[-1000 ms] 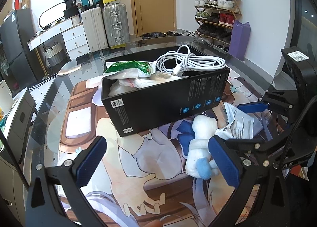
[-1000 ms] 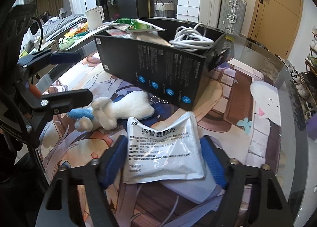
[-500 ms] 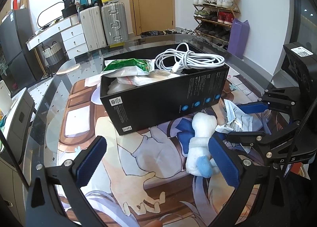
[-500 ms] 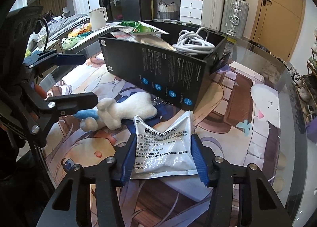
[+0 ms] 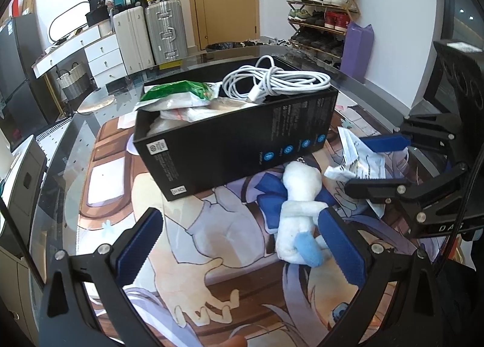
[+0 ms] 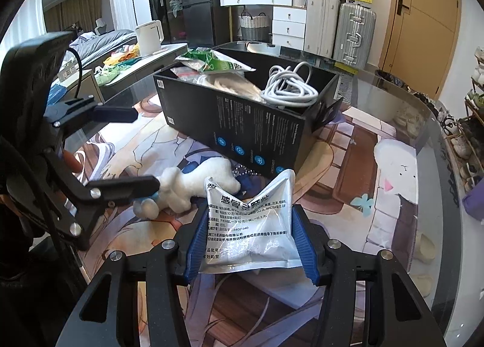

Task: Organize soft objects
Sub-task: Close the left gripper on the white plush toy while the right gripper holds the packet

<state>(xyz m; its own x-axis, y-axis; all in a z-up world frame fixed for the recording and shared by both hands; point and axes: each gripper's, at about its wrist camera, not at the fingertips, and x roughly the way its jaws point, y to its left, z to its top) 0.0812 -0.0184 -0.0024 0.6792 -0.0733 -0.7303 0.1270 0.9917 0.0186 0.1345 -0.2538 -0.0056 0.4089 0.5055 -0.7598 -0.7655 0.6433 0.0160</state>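
Observation:
A white foil pouch [image 6: 251, 223] with printed text is pinched and buckled between the blue pads of my right gripper [image 6: 249, 227], which is shut on it just in front of the black box [image 6: 251, 132]. A white plush toy [image 5: 298, 201] with blue parts lies on the mat beside the box. My left gripper [image 5: 239, 226] stands open over the mat, its right pad [image 5: 341, 244] close against the toy's blue foot. The box holds a coiled white cable [image 5: 272, 80] and a green packet [image 5: 175, 94]. In the left wrist view the right gripper [image 5: 363, 165] shows at the right, holding the pouch [image 5: 367, 162].
The glass table [image 6: 393, 99] carries a printed picture mat [image 5: 187, 235]. Suitcases [image 5: 148, 35], a white drawer unit and a shoe rack [image 5: 320, 8] stand beyond the table. A white kettle [image 6: 149, 37] sits on a counter at the back left.
The right gripper's jaws have closed on the pouch, which now bulges and stands up between the pads. The left gripper and the plush toy have stayed put.

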